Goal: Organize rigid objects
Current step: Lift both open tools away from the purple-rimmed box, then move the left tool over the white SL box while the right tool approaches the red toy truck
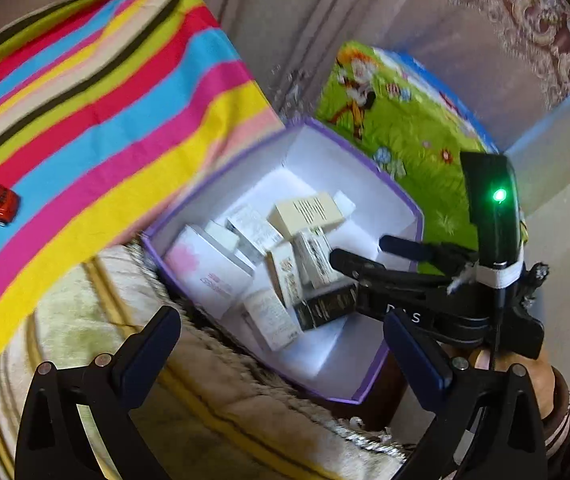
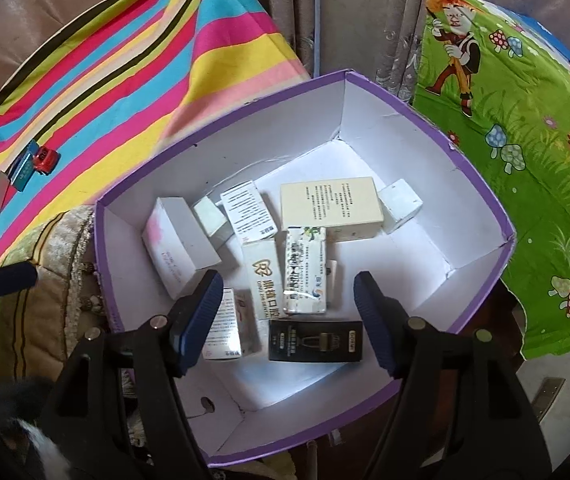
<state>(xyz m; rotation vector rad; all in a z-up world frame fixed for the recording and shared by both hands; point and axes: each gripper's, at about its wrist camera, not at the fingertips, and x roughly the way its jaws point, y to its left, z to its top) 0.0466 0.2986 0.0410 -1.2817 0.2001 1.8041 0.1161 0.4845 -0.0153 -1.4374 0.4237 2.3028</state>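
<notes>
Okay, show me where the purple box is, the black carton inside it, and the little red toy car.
purple box (image 2: 221, 128): right wrist view, on its far-left purple rim.
black carton (image 2: 315, 340): right wrist view, middle of its printed top face.
red toy car (image 2: 46, 159): right wrist view, on the car's red body, on the striped cloth.

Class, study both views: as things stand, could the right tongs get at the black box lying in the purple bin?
Probably yes. The right tongs hang open directly above the black box, which lies flat near the front wall of the purple bin; nothing covers it, though a white box sits close alongside.
</notes>
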